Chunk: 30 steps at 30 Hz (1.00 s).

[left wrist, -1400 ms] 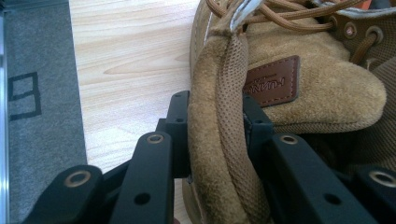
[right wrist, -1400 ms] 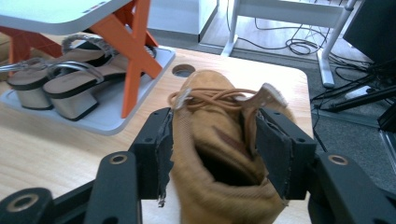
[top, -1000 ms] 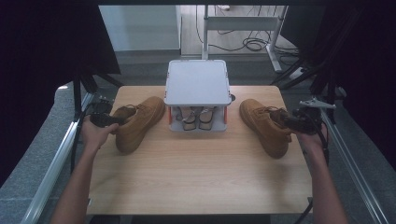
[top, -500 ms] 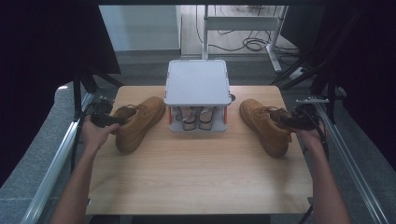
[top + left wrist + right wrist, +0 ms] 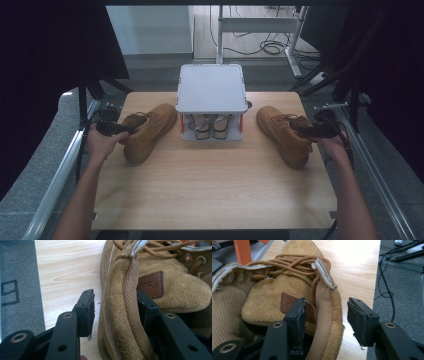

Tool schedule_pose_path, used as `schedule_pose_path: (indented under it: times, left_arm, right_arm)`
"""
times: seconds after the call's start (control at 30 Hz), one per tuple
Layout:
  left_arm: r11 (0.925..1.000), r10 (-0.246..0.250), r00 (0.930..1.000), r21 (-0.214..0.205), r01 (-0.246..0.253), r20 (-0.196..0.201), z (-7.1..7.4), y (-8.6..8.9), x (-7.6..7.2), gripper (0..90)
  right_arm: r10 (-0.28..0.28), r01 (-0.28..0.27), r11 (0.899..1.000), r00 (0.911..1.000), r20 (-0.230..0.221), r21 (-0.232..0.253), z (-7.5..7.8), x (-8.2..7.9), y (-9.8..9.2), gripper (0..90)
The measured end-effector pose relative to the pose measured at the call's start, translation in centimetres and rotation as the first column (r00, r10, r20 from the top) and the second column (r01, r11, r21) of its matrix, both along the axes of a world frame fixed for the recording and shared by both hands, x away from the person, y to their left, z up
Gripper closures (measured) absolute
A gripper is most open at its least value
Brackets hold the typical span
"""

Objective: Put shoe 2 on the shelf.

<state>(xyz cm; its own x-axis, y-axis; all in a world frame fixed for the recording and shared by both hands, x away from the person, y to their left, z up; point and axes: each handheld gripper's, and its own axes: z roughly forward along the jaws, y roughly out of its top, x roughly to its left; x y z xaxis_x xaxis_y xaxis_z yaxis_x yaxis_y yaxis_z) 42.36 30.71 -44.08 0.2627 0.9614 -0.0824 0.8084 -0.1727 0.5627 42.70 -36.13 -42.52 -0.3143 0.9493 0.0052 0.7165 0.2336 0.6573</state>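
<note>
High view blurs jaws; gripper views: left gripper (image 5: 113,312), right gripper (image 5: 327,322) apparently parted, straddling boot collars.

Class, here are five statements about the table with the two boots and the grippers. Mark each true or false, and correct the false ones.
1. Two tan suede boots, the left boot and the right boot, lie on the wooden table. True.
2. The left gripper has one jaw inside the boot's collar and one outside. True.
3. The right gripper is clamped shut on the laces. False: its jaws stand open astride the heel collar.
4. The grey-lidded box sits between the boots. True.
5. Both boots stand stacked on the box. False: they lie on the table beside it.
</note>
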Motion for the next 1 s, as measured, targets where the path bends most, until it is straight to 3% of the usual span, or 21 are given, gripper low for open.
schedule_pose_path:
  times: [0.2, 0.43, 0.5, 0.73, 0.93, 1.0]
  left_arm:
    - [0.9997, -0.012, 0.9998, -0.021, 0.012, -0.016, -0.05, 0.13, 0.14, 52.2]
    - [0.9993, -0.019, 0.9996, -0.033, 0.018, -0.021, -0.11, 0.22, 0.27, 51.7]
    - [0.9983, -0.035, 0.999, -0.048, 0.034, -0.028, -0.1, 0.18, 0.3, 58.5]
    - [0.9998, -0.018, 0.9995, 0.003, 0.019, -0.024, 0.02, -0.2, 0.28, 72.4]
    - [1.0, -0.004, 1.0, 0.009, 0.004, -0.002, 0.08, -0.26, 0.19, 76.1]
    - [0.9999, 0.007, 0.9998, -0.011, -0.007, 0.021, 0.12, -0.22, 0.15, 76.7]
  right_arm:
    - [0.011, -0.009, 0.999, 0.9987, -0.05, 0.038, -0.19, 0.14, -0.04, 55.2]
    - [0.012, -0.008, 0.999, 0.9972, -0.074, 0.05, -0.25, 0.18, 0.2, 62.9]
    - [0.003, 0.001, 0.999, 0.9965, -0.084, 0.053, -0.25, 0.22, 0.14, 64.6]
    - [-0.063, 0.066, 0.997, 0.9937, -0.092, 0.027, -0.14, 0.16, 0.59, 75.1]
    - [-0.096, 0.1, 0.994, 0.9907, -0.096, 0.039, -0.07, 0.15, 0.58, 76.6]
    - [-0.12, 0.124, 0.991, 0.9894, -0.082, 0.054, -0.06, 0.07, 0.57, 77.4]
